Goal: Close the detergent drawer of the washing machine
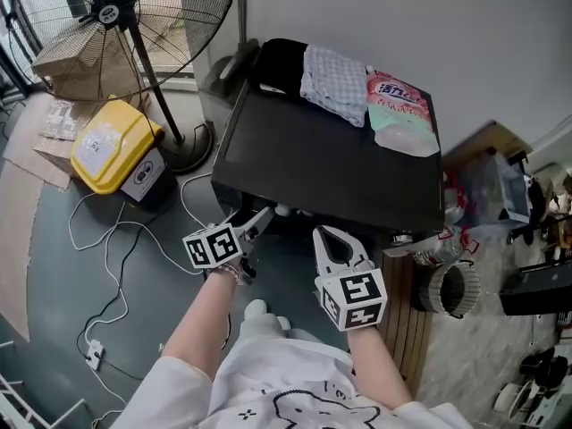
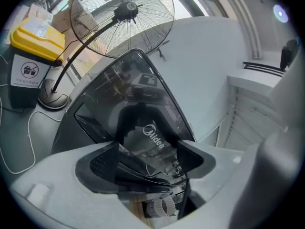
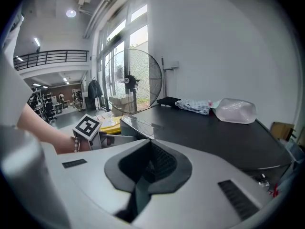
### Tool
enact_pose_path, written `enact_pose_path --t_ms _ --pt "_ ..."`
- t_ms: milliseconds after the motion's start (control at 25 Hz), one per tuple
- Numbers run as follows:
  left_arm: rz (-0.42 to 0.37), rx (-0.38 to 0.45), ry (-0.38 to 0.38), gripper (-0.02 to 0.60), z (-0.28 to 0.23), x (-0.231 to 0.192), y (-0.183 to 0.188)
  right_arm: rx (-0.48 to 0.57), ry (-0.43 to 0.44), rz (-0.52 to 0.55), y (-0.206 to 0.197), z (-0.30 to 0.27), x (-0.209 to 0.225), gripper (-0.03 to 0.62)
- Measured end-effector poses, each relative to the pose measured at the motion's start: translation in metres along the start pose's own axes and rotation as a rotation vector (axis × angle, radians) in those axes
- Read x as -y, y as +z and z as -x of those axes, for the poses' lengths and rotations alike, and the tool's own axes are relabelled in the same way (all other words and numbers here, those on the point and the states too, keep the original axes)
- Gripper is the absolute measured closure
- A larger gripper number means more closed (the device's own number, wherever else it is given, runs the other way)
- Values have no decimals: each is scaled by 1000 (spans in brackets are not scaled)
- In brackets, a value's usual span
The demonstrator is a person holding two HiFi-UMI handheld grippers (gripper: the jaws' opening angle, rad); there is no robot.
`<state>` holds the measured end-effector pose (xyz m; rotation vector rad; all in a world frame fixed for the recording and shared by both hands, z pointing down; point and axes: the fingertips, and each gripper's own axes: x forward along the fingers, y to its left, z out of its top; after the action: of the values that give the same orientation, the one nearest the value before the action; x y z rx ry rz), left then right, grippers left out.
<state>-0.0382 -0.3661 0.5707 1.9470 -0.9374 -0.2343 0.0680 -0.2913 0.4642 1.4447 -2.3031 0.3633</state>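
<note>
The black washing machine (image 1: 322, 164) stands in front of me, its glossy "Midea" detergent drawer (image 2: 151, 136) sticking out at the front left corner. My left gripper (image 1: 262, 217) is at that corner, open, with the drawer's front (image 3: 135, 124) filling the gap between its pads (image 2: 97, 162); I cannot tell whether they touch it. My right gripper (image 1: 325, 236) hovers shut just before the machine's front edge, a little right of the left one, with nothing in it. In the right gripper view the pads (image 3: 159, 162) meet and the left gripper's marker cube (image 3: 87, 126) shows beside the drawer.
A checked cloth (image 1: 332, 82) and a pink detergent bag (image 1: 402, 113) lie on the machine's top. A standing fan (image 1: 134, 25) and a yellow bin (image 1: 114, 147) are on the left, white cables (image 1: 112, 266) run across the floor, and wooden slats (image 1: 407, 320) and clutter sit on the right.
</note>
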Motion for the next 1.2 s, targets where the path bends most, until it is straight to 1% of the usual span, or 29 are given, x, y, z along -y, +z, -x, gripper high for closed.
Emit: enact_pose_path --t_ms 360,480,560,680,760,960,1120,1200 --pt "-2 -51 39 221 4 -1 -2 29 -48 -32 7 3 -6 600" --pt "-19 -57 64 221 9 -1 -3 41 -61 -30 10 10 -10 600" --pt "-53 -66 75 222 12 0 -2 48 -68 -26 12 15 -12 600" --pt "-143 -91 102 221 15 0 -2 57 -70 -11 16 22 -13 600" --pt "-181 -93 105 221 19 6 0 65 -71 -6 17 28 -13 599" --pt "-261 -73 113 222 38 23 5 81 -67 5 15 51 -17 600" --pt "-348 -58 110 222 58 49 7 109 -55 -20 15 76 -25 600" --pt "-365 -39 106 222 68 61 7 135 -41 -22 19 89 -31 600"
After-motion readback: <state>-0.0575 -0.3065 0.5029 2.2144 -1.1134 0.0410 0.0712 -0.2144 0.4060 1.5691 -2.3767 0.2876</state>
